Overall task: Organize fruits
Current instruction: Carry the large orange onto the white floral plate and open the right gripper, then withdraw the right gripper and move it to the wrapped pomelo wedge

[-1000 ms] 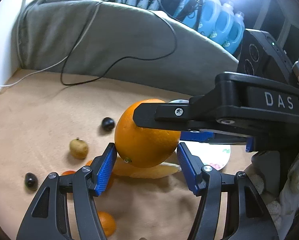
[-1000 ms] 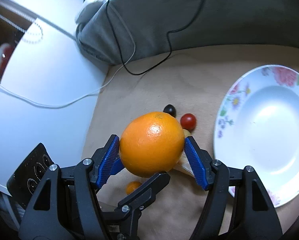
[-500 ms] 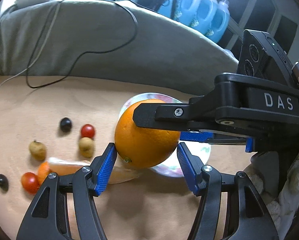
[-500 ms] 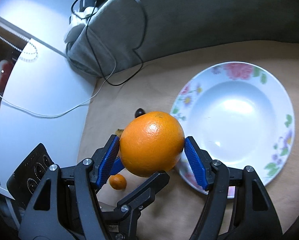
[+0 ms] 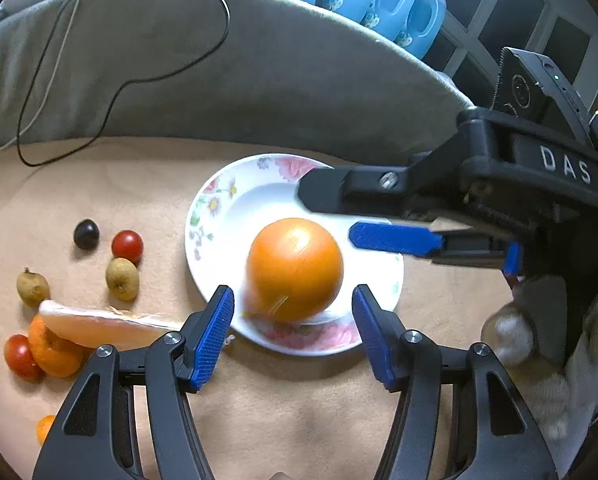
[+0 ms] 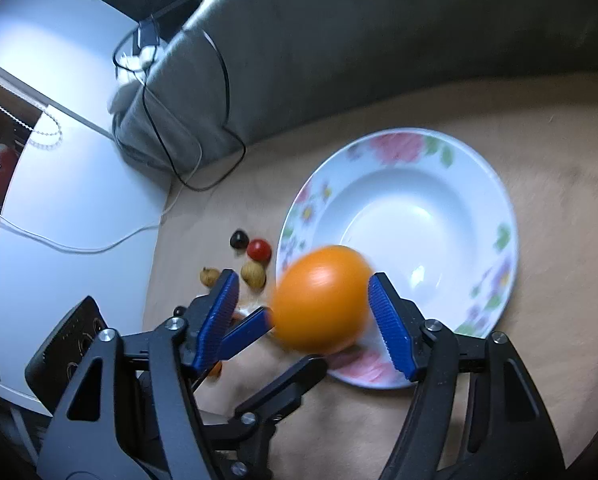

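We see a large round orange, blurred in both wrist views, over the near part of a white shallow plate with a flowered rim that lies on the tan cloth-covered tabletop. In the left wrist view the orange sits between the blue ribbed pads of our left gripper, with a clear gap on either side, so that gripper is parted and grips nothing; its jaws have just been closing a little. Our right gripper reaches in from the right in that view, its blue pad just beside the orange but apart from it. In the right wrist view the orange lies close to the right-hand blue pad, with a wider gap at the left-hand one; the blur hides whether the fruit touches that pad, yet the jaws stand apart and do not clamp it.

Left of the plate lie the small fruits: a dark round grape, a red cherry tomato, two brownish round longans, a pale peach-coloured wedge of fruit resting over a small orange mandarin, and a second red tomato touching the mandarin. Behind the tabletop rises a grey cushion with a black cable draped on it, and blue plastic bottles stand beyond.
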The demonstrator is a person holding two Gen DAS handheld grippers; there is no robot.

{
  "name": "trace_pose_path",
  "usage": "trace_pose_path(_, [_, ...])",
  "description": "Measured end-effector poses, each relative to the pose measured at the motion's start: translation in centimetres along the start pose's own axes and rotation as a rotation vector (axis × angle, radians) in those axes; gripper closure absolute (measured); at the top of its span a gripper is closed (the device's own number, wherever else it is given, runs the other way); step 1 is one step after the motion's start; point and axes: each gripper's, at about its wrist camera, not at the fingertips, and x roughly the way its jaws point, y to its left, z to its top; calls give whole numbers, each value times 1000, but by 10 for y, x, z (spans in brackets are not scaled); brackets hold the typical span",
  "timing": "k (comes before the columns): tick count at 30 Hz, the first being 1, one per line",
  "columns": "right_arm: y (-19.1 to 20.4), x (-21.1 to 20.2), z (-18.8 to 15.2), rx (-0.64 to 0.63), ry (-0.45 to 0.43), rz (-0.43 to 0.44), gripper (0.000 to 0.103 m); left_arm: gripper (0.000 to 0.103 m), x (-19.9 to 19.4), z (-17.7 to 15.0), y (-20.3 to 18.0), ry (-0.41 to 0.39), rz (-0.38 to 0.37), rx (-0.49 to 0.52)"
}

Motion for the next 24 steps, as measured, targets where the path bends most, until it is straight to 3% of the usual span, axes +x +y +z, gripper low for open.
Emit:
trace_pose_path(4, [9, -12, 1, -54, -43, -30, 31, 43, -15, -4, -4, -23, 10, 17])
trace_pose_path(8, [21, -19, -4, -144, -83, -78, 23, 41, -29, -10, 2, -36, 25, 20])
trace_pose_path(14, [45, -20, -21, -316, -121, -162, 22, 39, -49, -16, 16, -63, 87, 32])
trace_pose_path(20, [64, -19, -34, -449, -153, -173, 9, 39, -72, -29, 41, -65, 168, 6])
trace_pose_path(24, [72, -13, -36, -492, -152, -176, 8, 35, -85, -41, 58, -57, 204, -16])
